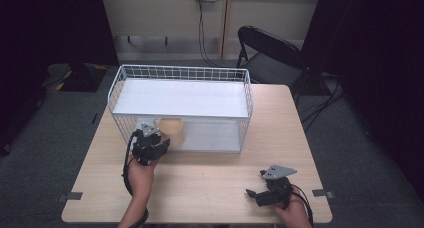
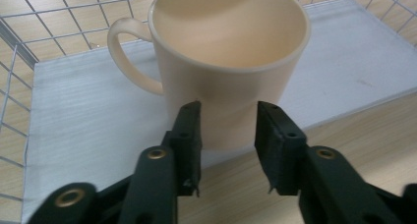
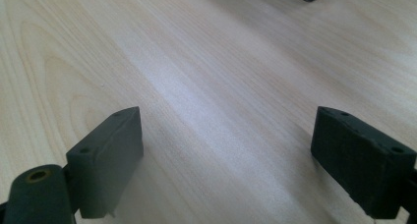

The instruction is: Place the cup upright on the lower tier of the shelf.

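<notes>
right gripper – near right of worktop, jaws spread, nothing held | left gripper – jaws part-open, flanking but apparently not pinching cream mug | mug upright on lower shelf of wire rack, at its near-left edge; placement looks done, or pickup not yet begun

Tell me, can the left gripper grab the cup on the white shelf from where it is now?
Probably yes. The left gripper is right in front of the cream cup, jaws apart, with nothing between them. The cup sits at the open front of the wire shelf. The jaws may need to open wider to fit around it.
</notes>
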Demonstrator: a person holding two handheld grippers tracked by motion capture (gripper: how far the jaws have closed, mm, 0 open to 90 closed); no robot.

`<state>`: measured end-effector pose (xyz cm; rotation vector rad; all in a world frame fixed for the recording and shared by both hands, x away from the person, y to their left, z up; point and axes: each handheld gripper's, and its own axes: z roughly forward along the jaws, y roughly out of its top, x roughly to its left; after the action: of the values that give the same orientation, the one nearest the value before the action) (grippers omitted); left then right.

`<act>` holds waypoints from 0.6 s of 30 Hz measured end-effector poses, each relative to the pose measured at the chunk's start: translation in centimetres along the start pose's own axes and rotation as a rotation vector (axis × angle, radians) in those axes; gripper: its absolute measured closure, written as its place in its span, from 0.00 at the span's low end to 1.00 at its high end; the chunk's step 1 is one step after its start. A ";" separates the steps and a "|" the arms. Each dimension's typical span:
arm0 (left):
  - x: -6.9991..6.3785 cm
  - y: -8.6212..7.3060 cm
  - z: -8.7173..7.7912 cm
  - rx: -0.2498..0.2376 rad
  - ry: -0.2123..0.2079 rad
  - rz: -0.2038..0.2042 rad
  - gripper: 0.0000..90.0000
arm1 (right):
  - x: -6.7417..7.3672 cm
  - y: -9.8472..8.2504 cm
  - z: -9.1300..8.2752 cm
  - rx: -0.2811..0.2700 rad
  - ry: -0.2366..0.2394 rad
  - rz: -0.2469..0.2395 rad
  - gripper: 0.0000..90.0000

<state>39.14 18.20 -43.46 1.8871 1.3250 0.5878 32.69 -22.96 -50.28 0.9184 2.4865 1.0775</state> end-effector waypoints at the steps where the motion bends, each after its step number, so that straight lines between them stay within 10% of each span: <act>1: 0.0 0.0 0.0 0.000 0.000 0.000 0.67 | 0.0 0.0 0.0 0.000 0.000 0.000 0.13; 18: 0.4 -0.5 -0.7 -0.014 -0.032 0.023 0.29 | 0.0 0.0 0.0 -0.002 -0.001 0.001 0.13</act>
<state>38.51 18.84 -43.44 1.8949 1.2778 0.5749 32.68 -22.95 -50.30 0.9195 2.4840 1.0792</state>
